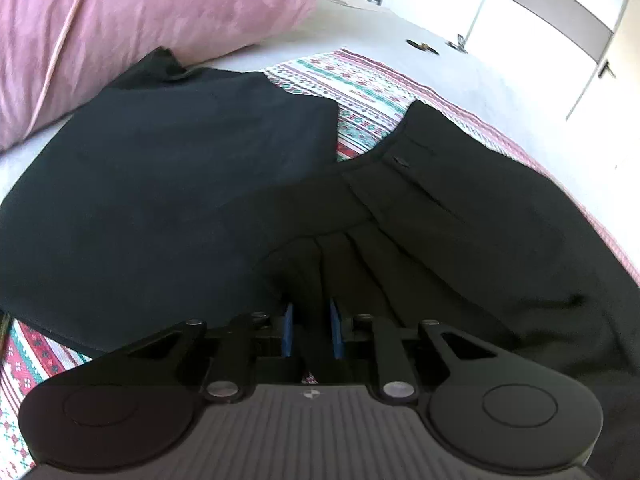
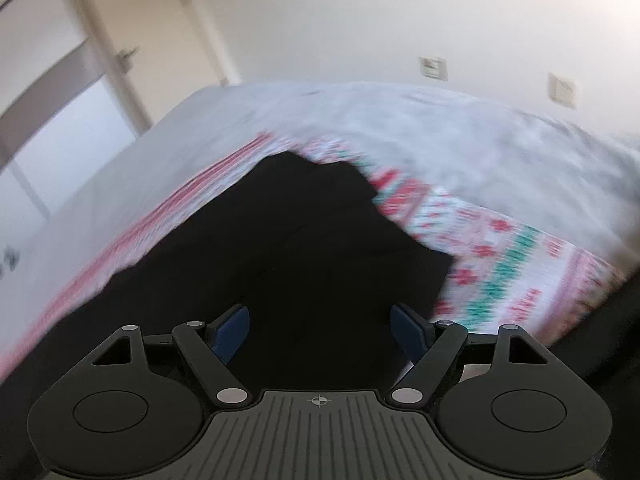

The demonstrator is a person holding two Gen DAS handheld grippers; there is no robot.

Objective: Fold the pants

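Black pants (image 1: 168, 184) lie on a patterned red, green and white cloth (image 1: 352, 88) on a bed. My left gripper (image 1: 312, 332) is shut on a gathered fold of the pants; the cloth bunches into pleats between its blue pads (image 1: 287, 330). The waistband part with a button (image 1: 400, 161) stretches to the right. In the right wrist view, which is blurred, my right gripper (image 2: 320, 328) is open, its blue pads (image 2: 230, 334) wide apart, just above the pants (image 2: 304, 248), holding nothing.
A pink pillow (image 1: 152, 16) lies at the far left of the bed. The grey bedsheet (image 1: 452, 76) runs to the far edge, with small dark items (image 1: 422, 46) on it. White wardrobe doors (image 1: 540, 32) stand behind. Wall sockets (image 2: 433, 67) are on the far wall.
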